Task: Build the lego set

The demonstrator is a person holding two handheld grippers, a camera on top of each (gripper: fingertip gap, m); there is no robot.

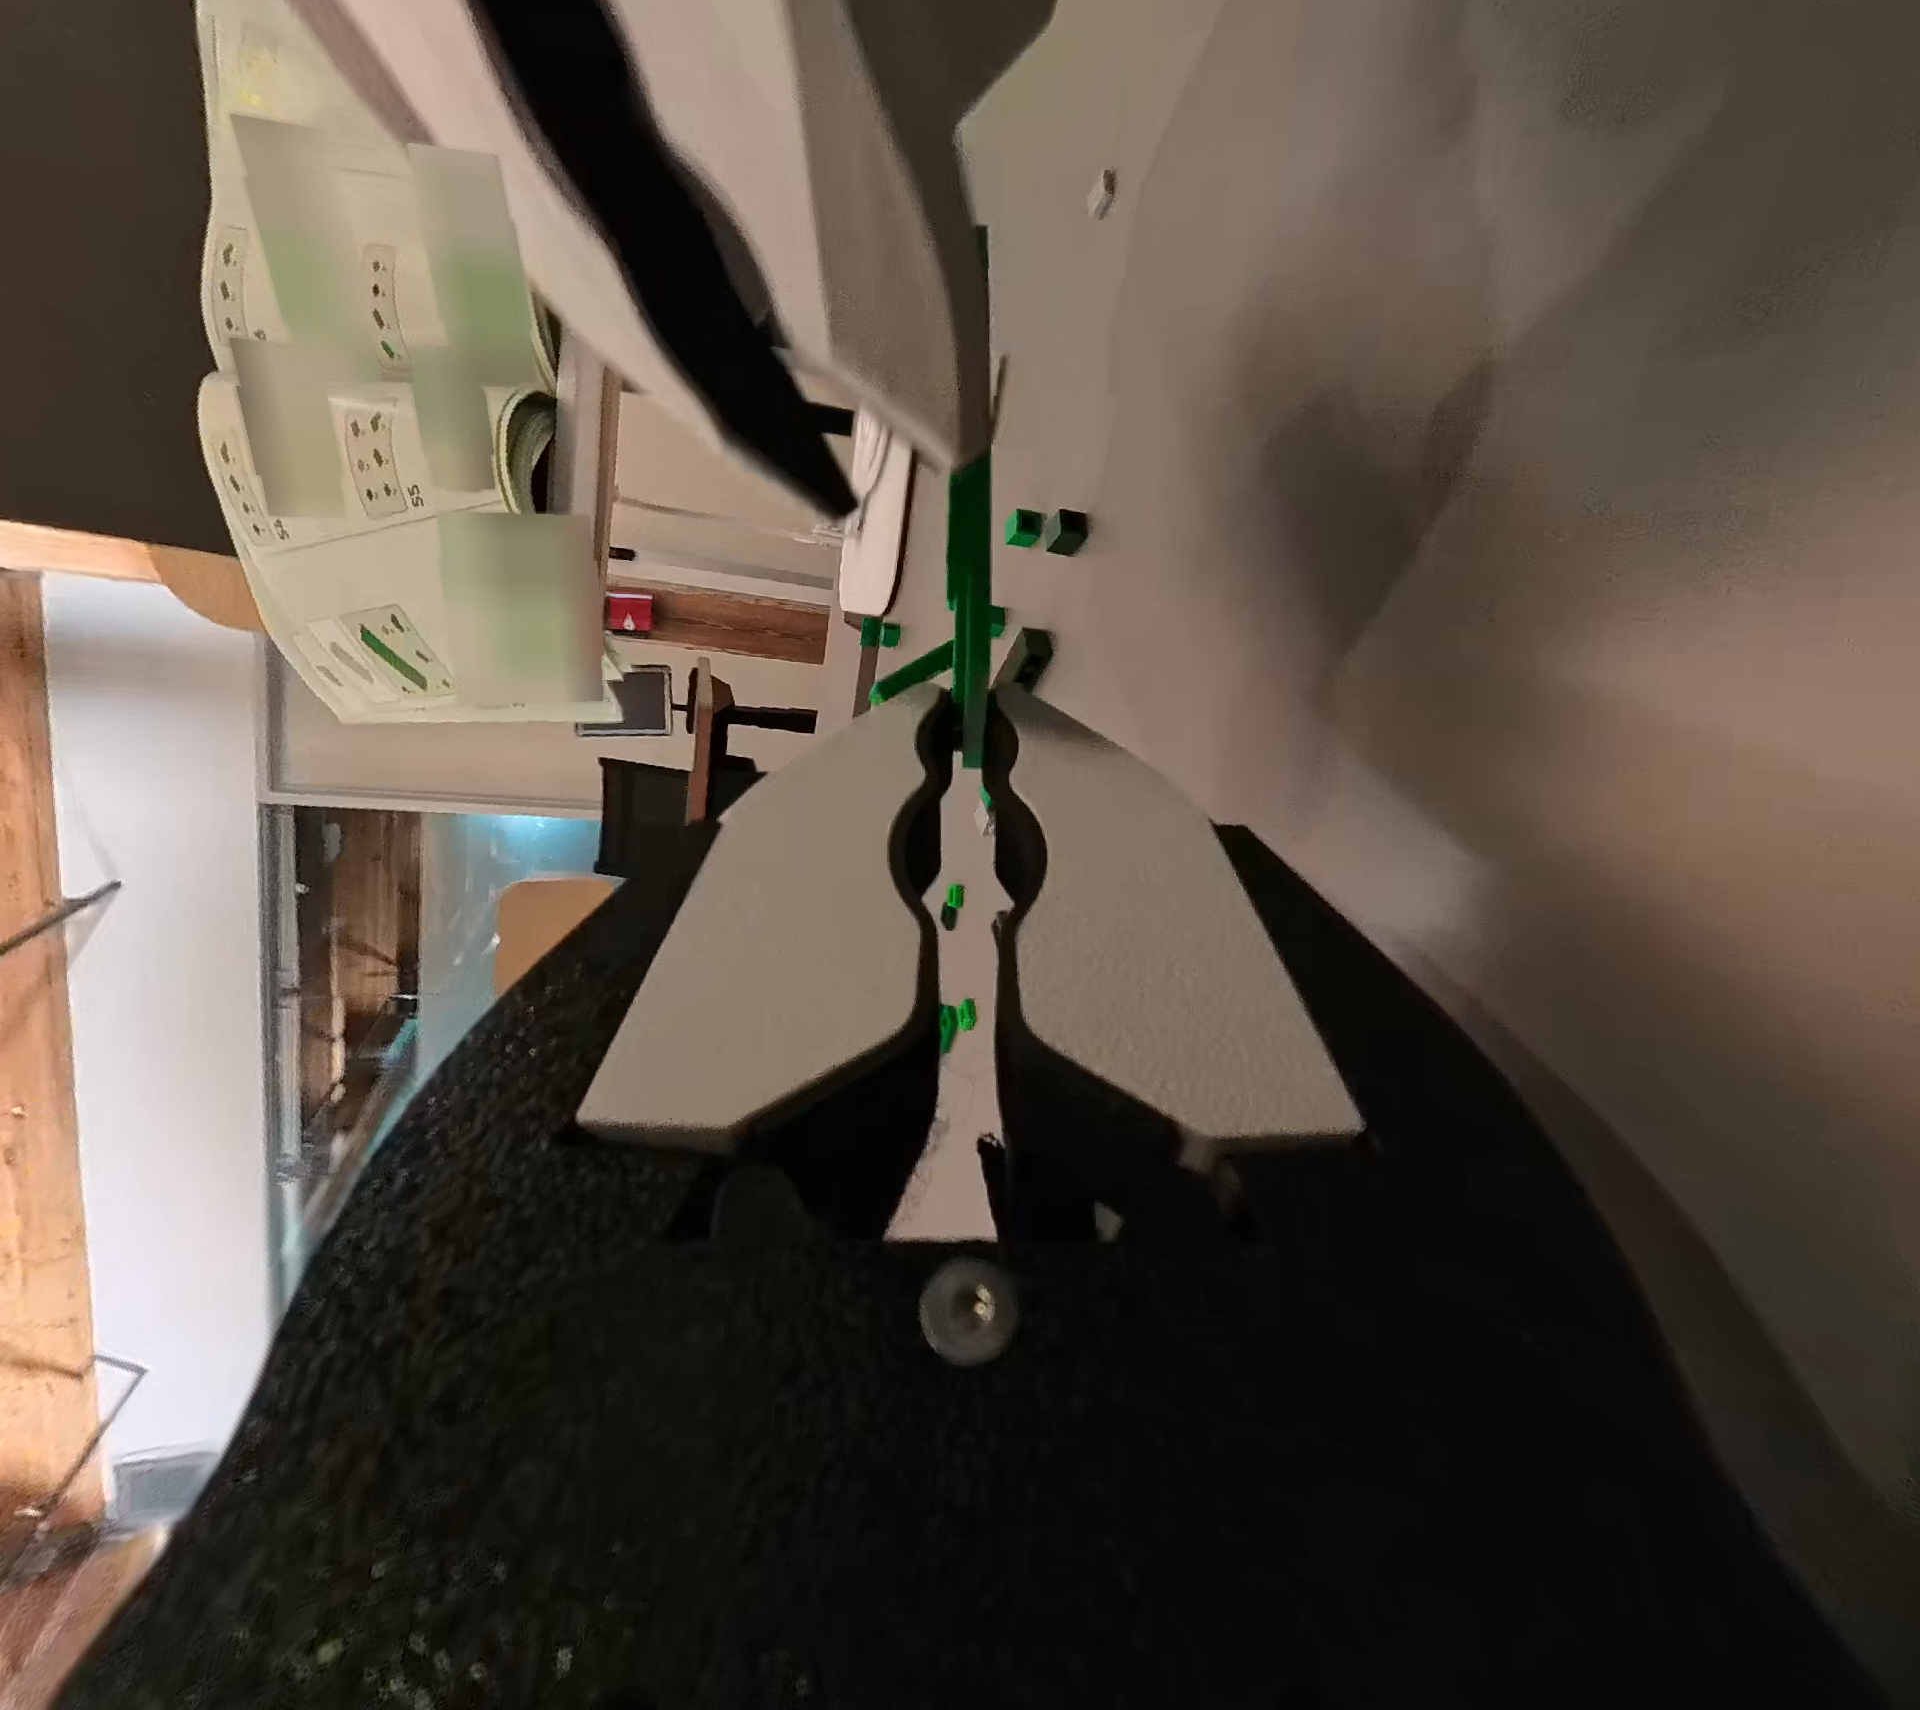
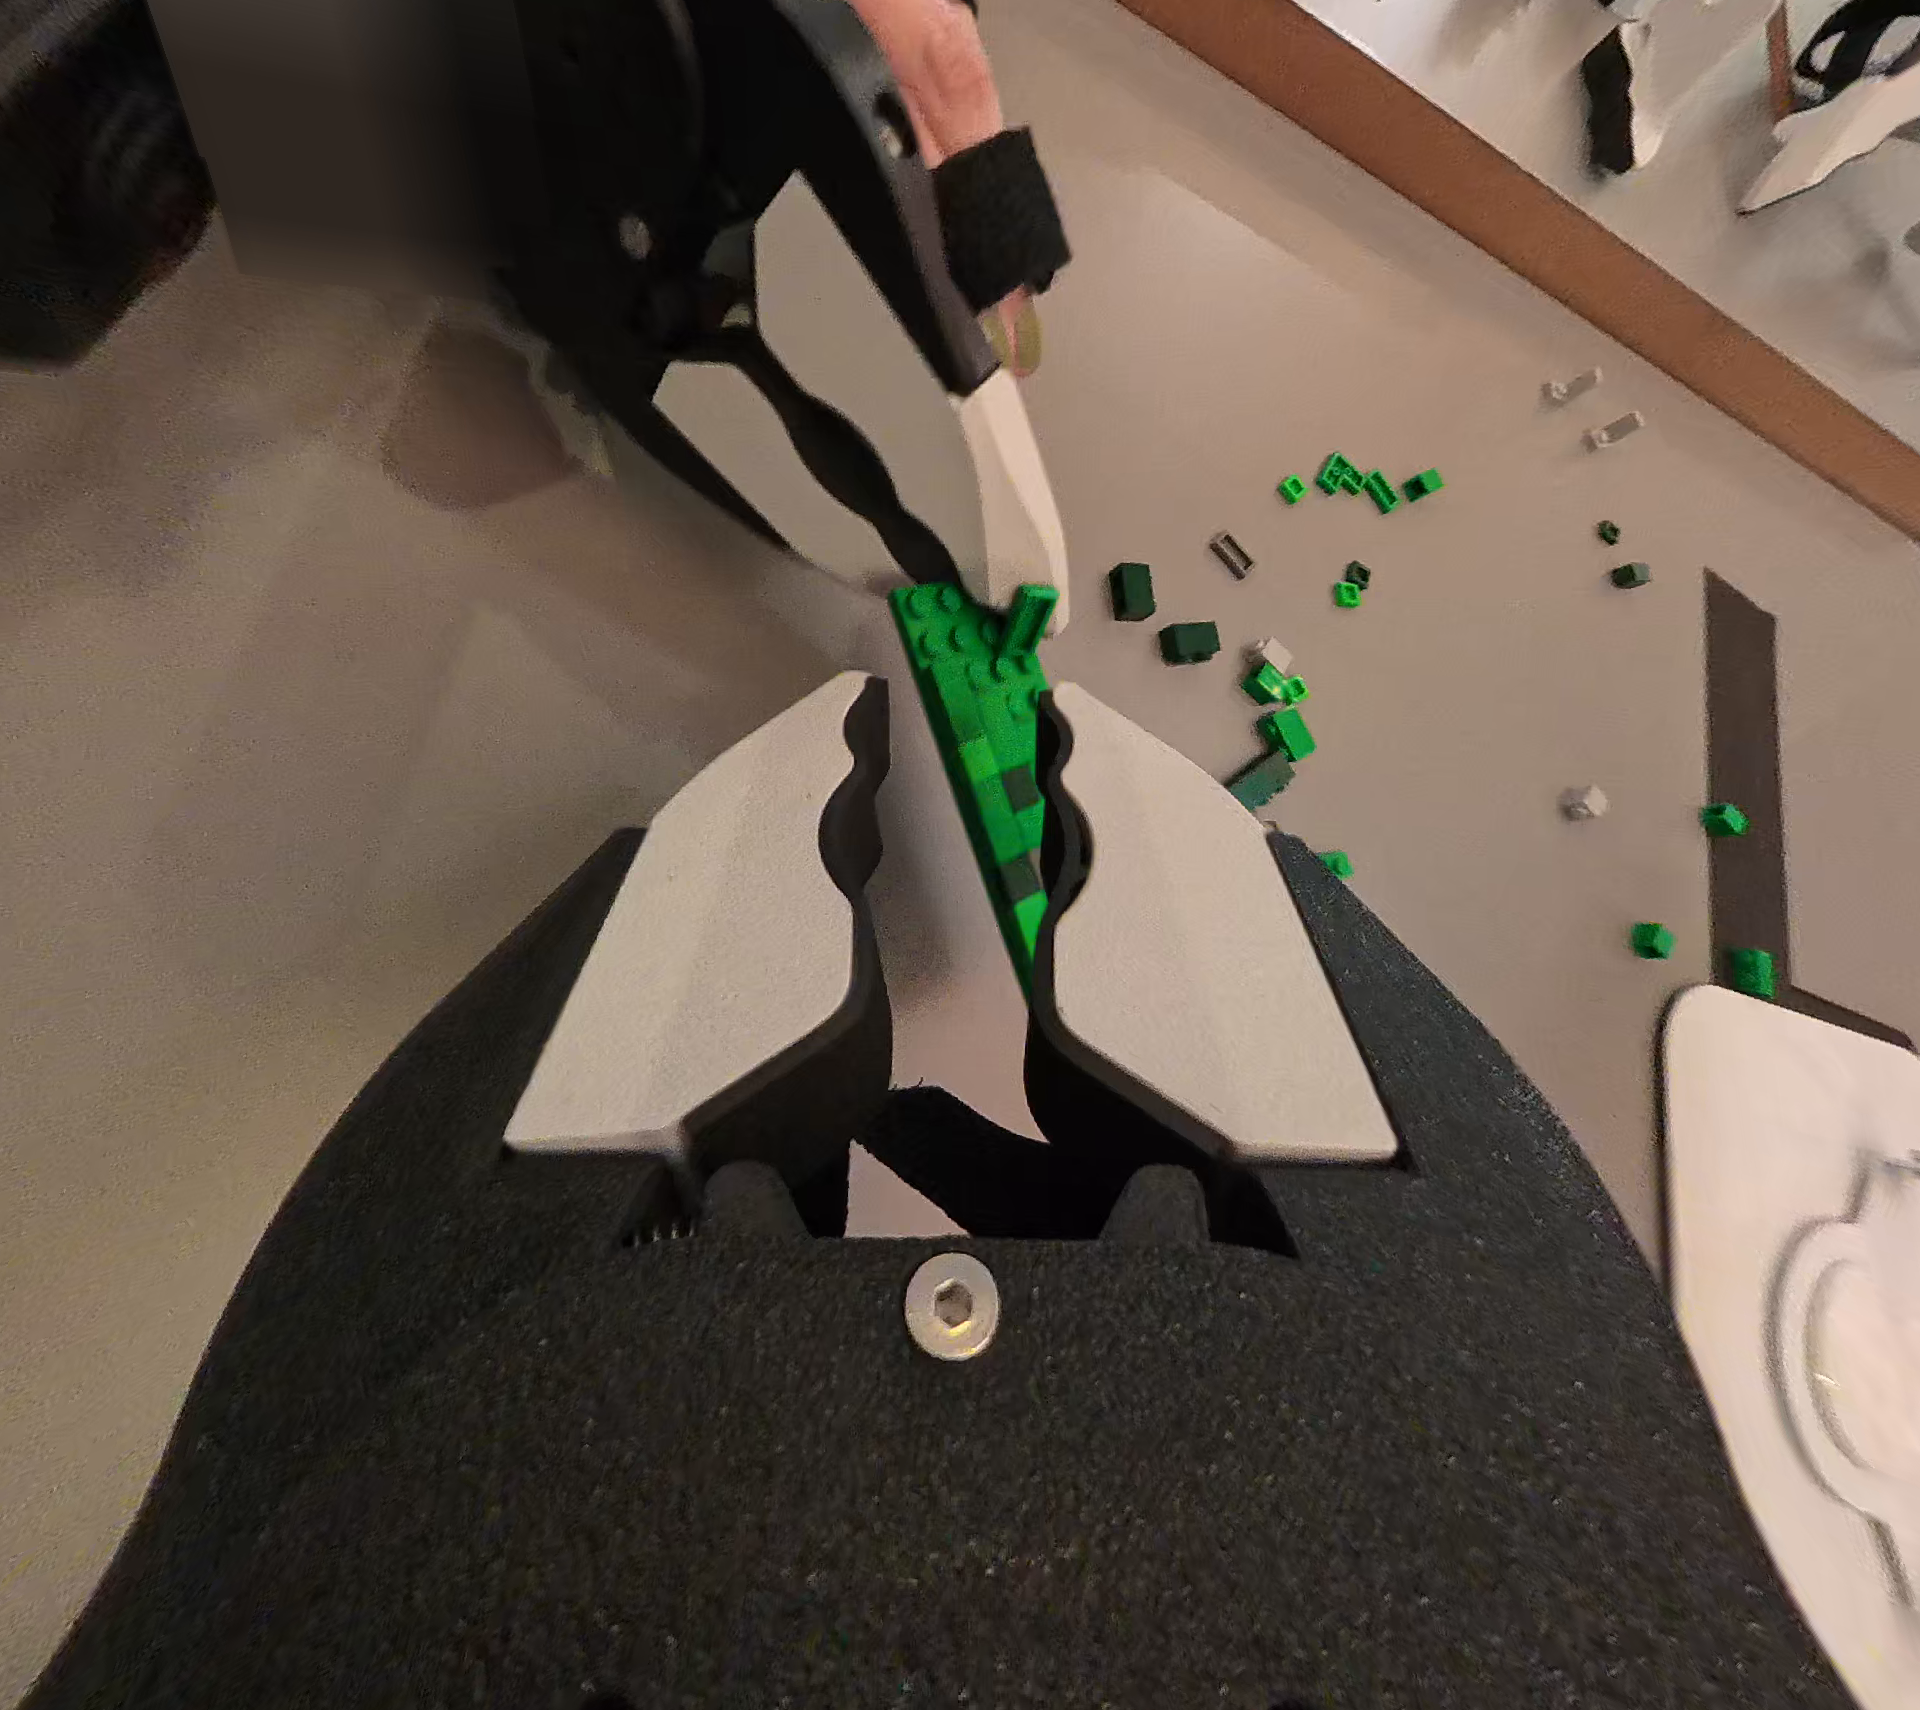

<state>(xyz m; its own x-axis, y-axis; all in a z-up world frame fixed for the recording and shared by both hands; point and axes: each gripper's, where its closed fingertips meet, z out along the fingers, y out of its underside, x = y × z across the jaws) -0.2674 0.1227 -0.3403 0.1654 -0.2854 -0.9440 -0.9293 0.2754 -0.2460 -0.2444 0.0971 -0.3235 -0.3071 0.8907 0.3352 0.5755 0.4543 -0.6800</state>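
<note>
The green plate assembly (image 2: 987, 756) is clamped by the left tool (image 1: 971, 710) at its far end; it lies between the parted fingers of the right tool (image 2: 961, 704). Loose green bricks (image 2: 1273, 704) are scattered at 3 o'clock on the worktop (image 2: 520, 725).

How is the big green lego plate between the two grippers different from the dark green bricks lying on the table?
The green plate is long, flat, bright green with darker patches; the dark green bricks are small, chunky and one shade. The plate is held up off the table, tilted, with the left gripper at its far end; the bricks lie loose and untouched. Both are lego pieces.
</note>
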